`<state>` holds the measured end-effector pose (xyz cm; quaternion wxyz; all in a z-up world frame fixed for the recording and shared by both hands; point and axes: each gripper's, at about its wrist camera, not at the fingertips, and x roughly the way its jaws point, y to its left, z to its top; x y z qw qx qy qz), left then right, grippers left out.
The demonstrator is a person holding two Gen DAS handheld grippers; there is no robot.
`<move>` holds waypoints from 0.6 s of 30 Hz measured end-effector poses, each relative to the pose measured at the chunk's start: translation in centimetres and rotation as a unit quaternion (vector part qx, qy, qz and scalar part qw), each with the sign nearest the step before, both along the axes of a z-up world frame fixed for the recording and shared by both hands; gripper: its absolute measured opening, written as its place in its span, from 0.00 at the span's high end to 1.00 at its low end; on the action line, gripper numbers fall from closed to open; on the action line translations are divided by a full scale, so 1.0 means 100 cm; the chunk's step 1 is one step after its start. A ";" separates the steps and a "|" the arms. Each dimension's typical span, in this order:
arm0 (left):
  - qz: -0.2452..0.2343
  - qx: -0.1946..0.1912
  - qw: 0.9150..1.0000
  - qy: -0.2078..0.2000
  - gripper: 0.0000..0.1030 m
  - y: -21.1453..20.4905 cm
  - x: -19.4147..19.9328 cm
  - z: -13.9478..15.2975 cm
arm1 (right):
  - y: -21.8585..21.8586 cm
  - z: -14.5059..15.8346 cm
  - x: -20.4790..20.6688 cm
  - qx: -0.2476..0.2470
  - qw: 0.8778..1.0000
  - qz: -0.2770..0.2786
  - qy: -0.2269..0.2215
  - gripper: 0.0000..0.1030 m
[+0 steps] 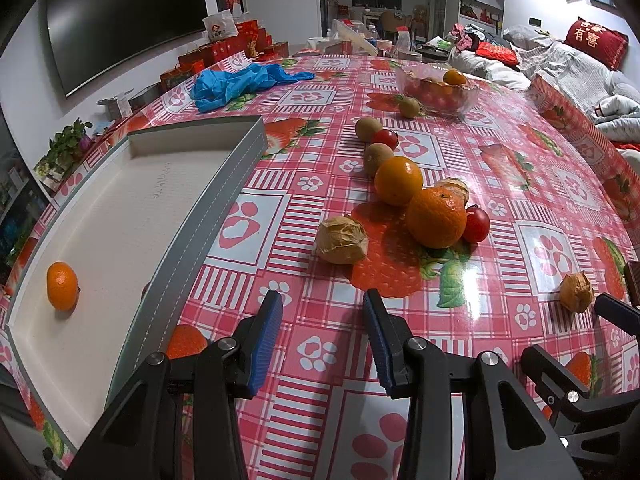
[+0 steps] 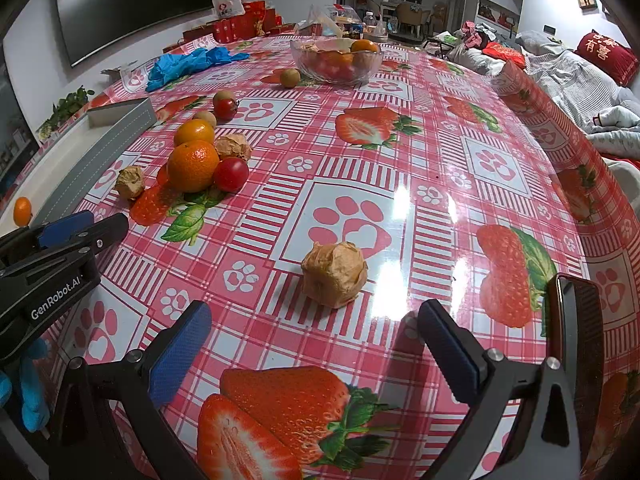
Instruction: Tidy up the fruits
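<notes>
Both tongs empty, most fruit not yet sorted

My left tongs and right tongs hang parted, grasping nothing. Only one glossy small orange lies in the grey stitched tray; papery husked fruits, smooth tomatoes, fuzzy kiwis and dimpled oranges wait on the shiny plastic-covered table, beside a glass bowl.

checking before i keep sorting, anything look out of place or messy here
Nothing is spilled or damaged. Fruit lies loose across the tablecloth rather than in the grey tray, which holds one small orange. Blue gloves lie crumpled beyond it.
</notes>
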<state>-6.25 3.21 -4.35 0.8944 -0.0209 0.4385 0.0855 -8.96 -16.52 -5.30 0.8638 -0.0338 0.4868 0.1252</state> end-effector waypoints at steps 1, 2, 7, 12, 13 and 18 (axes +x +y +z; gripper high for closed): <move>-0.001 0.000 1.000 0.002 0.58 -0.001 0.000 0.000 | 0.000 0.000 0.001 0.001 1.000 0.000 0.004 0.01; -0.002 0.000 1.000 0.006 0.58 -0.001 0.001 0.000 | 0.000 0.000 0.001 0.003 1.000 0.000 0.006 0.01; -0.010 -0.024 0.999 0.022 0.58 0.002 0.004 0.002 | -0.006 0.007 0.004 0.017 1.000 -0.004 0.001 0.39; -0.020 -0.041 0.999 0.027 0.61 0.003 0.004 0.004 | -0.016 0.014 0.008 0.047 0.999 -0.004 0.010 0.73; -0.023 -0.045 0.998 0.027 0.62 0.003 0.003 0.004 | -0.020 0.015 0.009 0.064 0.998 -0.005 0.017 0.73; -0.033 -0.053 0.998 0.021 0.72 0.003 0.000 0.011 | -0.042 0.018 0.009 0.114 0.992 -0.030 0.036 0.73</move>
